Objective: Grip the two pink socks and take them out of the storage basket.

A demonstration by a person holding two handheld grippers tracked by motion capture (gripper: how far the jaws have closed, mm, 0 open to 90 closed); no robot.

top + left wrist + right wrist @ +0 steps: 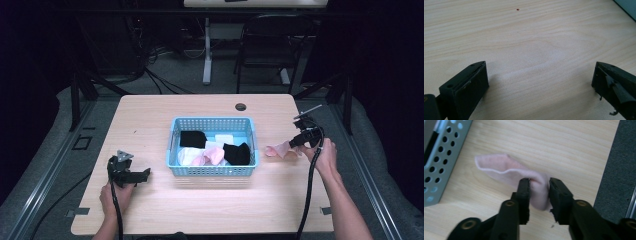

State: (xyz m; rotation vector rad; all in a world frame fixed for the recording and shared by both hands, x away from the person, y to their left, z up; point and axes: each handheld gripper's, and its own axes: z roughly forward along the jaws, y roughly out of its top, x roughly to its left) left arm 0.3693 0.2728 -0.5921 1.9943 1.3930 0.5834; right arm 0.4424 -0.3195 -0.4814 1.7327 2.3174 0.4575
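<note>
Nearest me, at about seven o'clock on the table (150, 210), my left gripper (131, 175) rests with its jaws spread wide over bare wood, holding nothing. Out at three o'clock, my right gripper (539, 188) has a pink sock (506, 170) between its jaws; the fabric bulges in the gap, and the jaws seem slack rather than pinching hard, so I judge the sock is being set down on the table just right of the blue basket (212, 171). At the centre, toward twelve, the basket holds black, white and pink socks. I judge the step in hand is laying this sock out. Next I should open fully, lift clear, and reach back for another.
</note>
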